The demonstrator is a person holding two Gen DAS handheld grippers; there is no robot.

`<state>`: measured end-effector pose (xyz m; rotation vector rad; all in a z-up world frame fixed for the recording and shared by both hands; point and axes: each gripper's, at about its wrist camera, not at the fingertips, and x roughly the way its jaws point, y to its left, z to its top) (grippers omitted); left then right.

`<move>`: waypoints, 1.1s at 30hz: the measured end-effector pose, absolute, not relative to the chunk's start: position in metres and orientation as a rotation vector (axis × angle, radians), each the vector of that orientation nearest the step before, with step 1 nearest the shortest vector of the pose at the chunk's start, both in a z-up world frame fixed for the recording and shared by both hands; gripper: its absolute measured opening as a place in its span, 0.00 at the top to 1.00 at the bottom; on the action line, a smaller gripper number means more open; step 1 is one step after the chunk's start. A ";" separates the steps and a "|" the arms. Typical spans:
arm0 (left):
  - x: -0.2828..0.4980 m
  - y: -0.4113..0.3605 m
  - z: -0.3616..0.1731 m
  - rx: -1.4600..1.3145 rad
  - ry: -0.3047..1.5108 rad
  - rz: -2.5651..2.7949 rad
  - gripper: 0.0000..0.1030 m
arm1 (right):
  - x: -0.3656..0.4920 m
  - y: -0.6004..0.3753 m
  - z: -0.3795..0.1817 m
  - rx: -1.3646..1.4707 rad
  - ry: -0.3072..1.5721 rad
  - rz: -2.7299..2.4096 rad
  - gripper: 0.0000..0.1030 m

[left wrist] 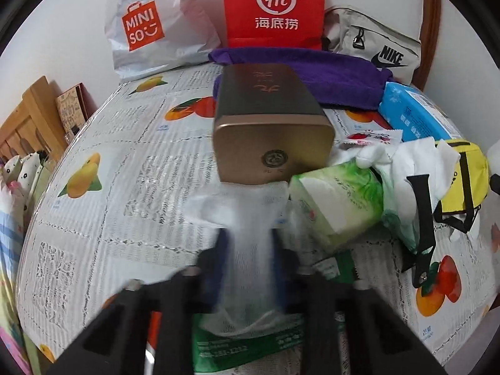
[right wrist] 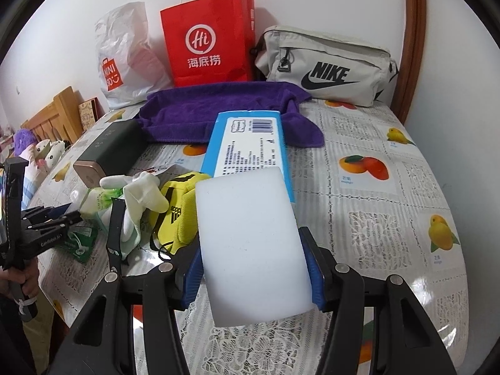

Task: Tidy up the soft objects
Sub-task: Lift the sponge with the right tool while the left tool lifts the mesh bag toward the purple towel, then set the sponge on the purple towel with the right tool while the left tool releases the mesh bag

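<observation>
A white foam sponge block (right wrist: 253, 243), smooth and rounded at the corners, is clamped between the blue pads (right wrist: 192, 276) of the right gripper (right wrist: 254, 276), above the lace-patterned, fruit-printed tablecloth (right wrist: 390, 162). A thin white gauzy cloth (left wrist: 247, 243), blurred, is pinched by the left gripper (left wrist: 248, 259), whose jaws are nearly closed on it. Just ahead of that cloth a bronze rectangular tin (left wrist: 268, 122) lies, with a green tissue pack (left wrist: 340, 200) beside it. A yellow "adidas" pouch (right wrist: 178, 212) and a blue barcoded pack (right wrist: 250, 143) are seen nearer the purple terry towel (right wrist: 225, 106). Against the wall a "MINISO" plastic bag (left wrist: 147, 28), a red "Hi 海底捞" paper bag (right wrist: 207, 43) and a grey "NIKE" bag (right wrist: 328, 65) are lined up.
</observation>
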<state>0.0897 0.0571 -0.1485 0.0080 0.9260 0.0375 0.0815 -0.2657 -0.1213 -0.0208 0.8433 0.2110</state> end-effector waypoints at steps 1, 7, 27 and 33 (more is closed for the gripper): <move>0.090 0.062 -0.147 -0.011 0.933 0.035 0.91 | 0.081 -0.268 -0.120 -0.020 0.842 0.207 0.46; 0.087 0.080 -0.127 -0.100 0.902 0.020 0.92 | 0.085 -0.280 -0.116 -0.005 0.846 0.175 0.47; 0.119 0.077 -0.057 -0.102 0.832 0.009 0.92 | 0.136 -0.262 -0.079 -0.002 0.789 0.276 0.47; 0.145 0.075 -0.052 -0.102 0.837 0.002 0.92 | 0.164 -0.257 -0.074 -0.004 0.793 0.279 0.47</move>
